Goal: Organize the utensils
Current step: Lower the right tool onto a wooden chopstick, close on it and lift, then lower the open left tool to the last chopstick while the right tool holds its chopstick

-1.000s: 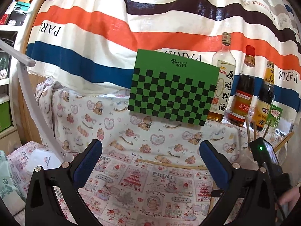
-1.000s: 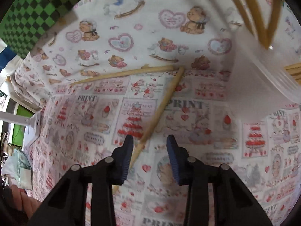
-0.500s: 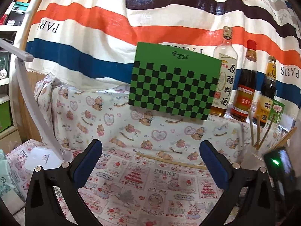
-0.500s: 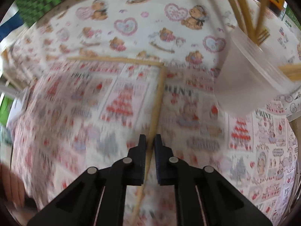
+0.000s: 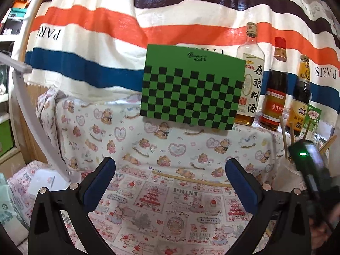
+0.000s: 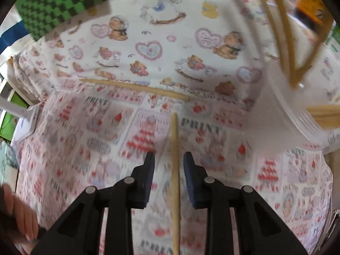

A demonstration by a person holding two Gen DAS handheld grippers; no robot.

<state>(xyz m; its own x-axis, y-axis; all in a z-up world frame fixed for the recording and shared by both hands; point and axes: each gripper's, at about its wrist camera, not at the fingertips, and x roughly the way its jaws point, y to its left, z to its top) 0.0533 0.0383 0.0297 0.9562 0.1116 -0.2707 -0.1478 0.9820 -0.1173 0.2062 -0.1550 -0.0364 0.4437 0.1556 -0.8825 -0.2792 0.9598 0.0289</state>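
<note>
Jaws of the right gripper, just reopened, straddle the chopstick without touching it.

Backdrop: striped cloth in white, orange, blue, dark bands, "PARIS" print. Counter under bear-and-heart fabric, pink "PRINT" cloth in front. Shelves far left, white lamp arm beside.
</note>
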